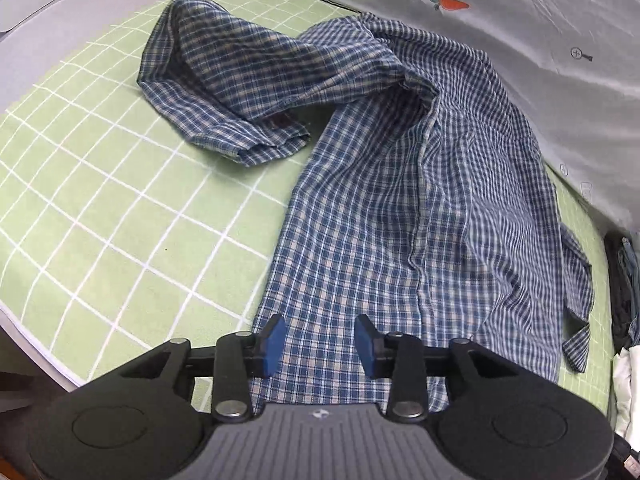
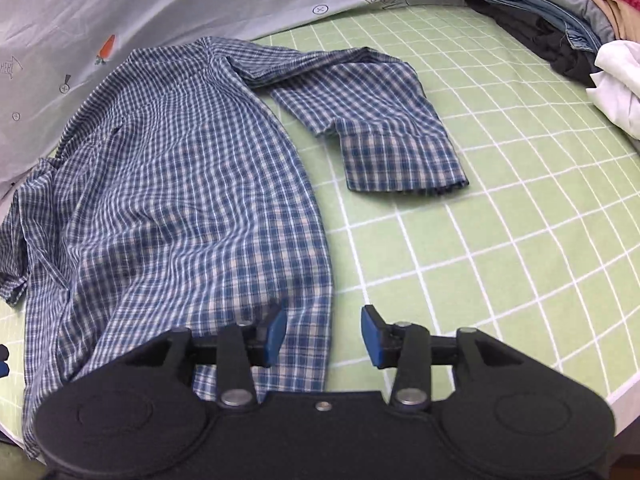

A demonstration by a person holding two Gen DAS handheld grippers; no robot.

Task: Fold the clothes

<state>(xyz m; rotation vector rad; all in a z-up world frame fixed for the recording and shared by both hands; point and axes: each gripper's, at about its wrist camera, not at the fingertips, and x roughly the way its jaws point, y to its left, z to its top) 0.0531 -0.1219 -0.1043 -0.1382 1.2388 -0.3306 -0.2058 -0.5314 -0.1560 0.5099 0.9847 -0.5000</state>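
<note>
A blue and white checked shirt (image 1: 384, 208) lies spread on the green grid sheet (image 1: 100, 200), one sleeve (image 1: 224, 80) bunched to its upper left. My left gripper (image 1: 320, 344) hovers over the shirt's near hem, open, with no cloth between its blue pads (image 1: 272, 344). In the right wrist view the same shirt (image 2: 172, 200) fills the left half, its other sleeve (image 2: 384, 128) lying bent on the sheet (image 2: 500, 220). My right gripper (image 2: 324, 332) stands open above the shirt's right hem edge, nothing pinched between the pads.
A pale grey printed cover (image 1: 520, 20) with a carrot motif lies bunched along the far side of the shirt. A pile of folded clothes (image 2: 560, 12) and a white garment (image 2: 620, 84) sit at the far right of the sheet. The sheet's near edge (image 2: 624, 388) drops off close by.
</note>
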